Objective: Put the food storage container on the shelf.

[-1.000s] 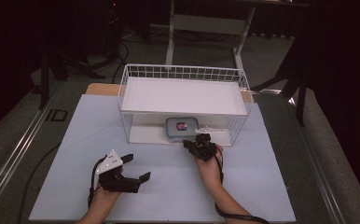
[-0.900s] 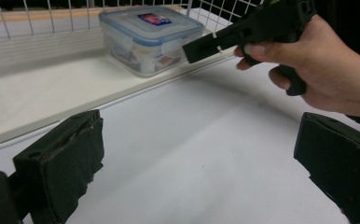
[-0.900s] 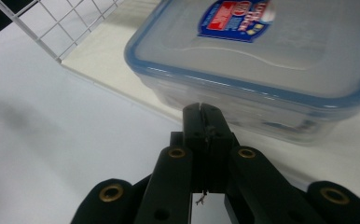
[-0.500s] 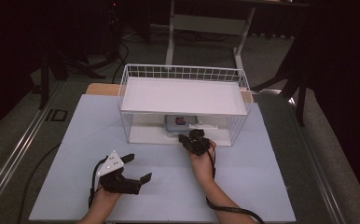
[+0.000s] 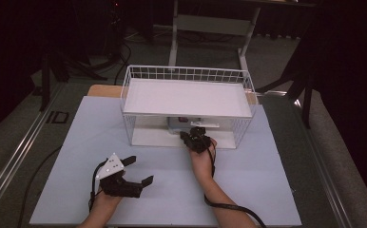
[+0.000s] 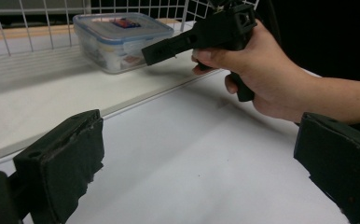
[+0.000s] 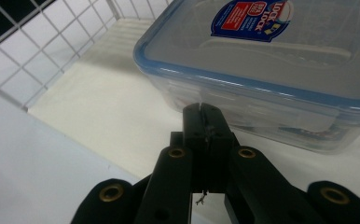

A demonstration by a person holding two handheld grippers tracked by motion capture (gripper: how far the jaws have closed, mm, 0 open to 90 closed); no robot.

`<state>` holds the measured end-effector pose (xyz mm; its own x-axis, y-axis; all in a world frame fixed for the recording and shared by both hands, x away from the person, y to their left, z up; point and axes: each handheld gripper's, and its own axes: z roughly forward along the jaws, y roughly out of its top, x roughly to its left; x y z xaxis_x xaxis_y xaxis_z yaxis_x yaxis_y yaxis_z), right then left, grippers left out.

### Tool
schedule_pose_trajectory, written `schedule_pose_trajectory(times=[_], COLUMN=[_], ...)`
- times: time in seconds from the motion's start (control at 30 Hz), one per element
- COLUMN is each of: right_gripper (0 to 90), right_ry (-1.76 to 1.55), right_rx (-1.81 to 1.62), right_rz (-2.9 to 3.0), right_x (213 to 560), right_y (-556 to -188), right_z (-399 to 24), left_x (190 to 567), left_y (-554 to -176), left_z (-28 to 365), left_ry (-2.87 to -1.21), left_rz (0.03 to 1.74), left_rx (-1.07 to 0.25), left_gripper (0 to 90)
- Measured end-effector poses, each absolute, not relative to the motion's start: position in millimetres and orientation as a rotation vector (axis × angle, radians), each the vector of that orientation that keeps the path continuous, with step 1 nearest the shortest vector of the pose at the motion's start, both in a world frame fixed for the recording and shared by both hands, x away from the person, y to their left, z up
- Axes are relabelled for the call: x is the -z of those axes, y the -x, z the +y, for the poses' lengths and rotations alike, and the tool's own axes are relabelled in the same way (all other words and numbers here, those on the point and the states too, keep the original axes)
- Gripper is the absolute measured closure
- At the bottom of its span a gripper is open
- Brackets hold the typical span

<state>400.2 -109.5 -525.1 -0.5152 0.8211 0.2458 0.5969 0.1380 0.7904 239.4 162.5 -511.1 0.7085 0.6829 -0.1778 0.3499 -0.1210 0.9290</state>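
Observation:
A clear plastic container (image 7: 280,70) with a blue-rimmed lid and a red and blue label sits on the lower white board of a wire rack (image 5: 186,97). It also shows under the rack's shelf in the high view as the container (image 5: 178,123), and in the left gripper view as the container (image 6: 122,39). My right gripper (image 7: 205,114) is shut with nothing between its jaws, and its tips are at the container's near side wall. In the high view the right gripper (image 5: 197,137) reaches in under the shelf. My left gripper (image 5: 136,172) rests open above the table, well short of the rack, with both pads (image 6: 61,172) wide apart.
The rack's white top shelf (image 5: 186,97) overhangs the container, and wire walls close its sides and back. The lower board's front edge (image 6: 136,105) lies between the grippers and the container. A pale blue table top (image 5: 248,180) spreads in front. A cable (image 5: 229,206) trails from the right hand.
My right gripper has moved forward and a little left, in under the shelf up to the container. The left gripper has stayed where it was, open.

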Motion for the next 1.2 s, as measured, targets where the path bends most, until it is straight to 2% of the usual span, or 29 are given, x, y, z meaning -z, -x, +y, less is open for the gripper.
schedule_pose_trajectory(times=[0.5, 0.8, 1.07, 1.2], right_gripper=[89.9, 87.8, 77.0, 65.4], right_ry=[-1.447, -1.355, -1.260, -1.214], right_rx=[-1.335, -1.348, -1.320, -1.325], right_rz=[2.133, 2.159, 2.187, 2.183], right_x=[526, 518, 511, 507], right_y=[-409, -392, -367, -356], right_z=[-112, -114, -125, -128], left_x=[511, 509, 510, 509], left_y=[-239, -238, -238, -237], left_z=[162, 161, 159, 157], left_ry=[-1.725, -1.735, -1.733, -1.734], left_rz=[0.825, 0.809, 0.804, 0.802], left_rx=[-0.340, -0.353, -0.352, -0.349], left_gripper=[2.7, 2.7, 2.7, 2.7])
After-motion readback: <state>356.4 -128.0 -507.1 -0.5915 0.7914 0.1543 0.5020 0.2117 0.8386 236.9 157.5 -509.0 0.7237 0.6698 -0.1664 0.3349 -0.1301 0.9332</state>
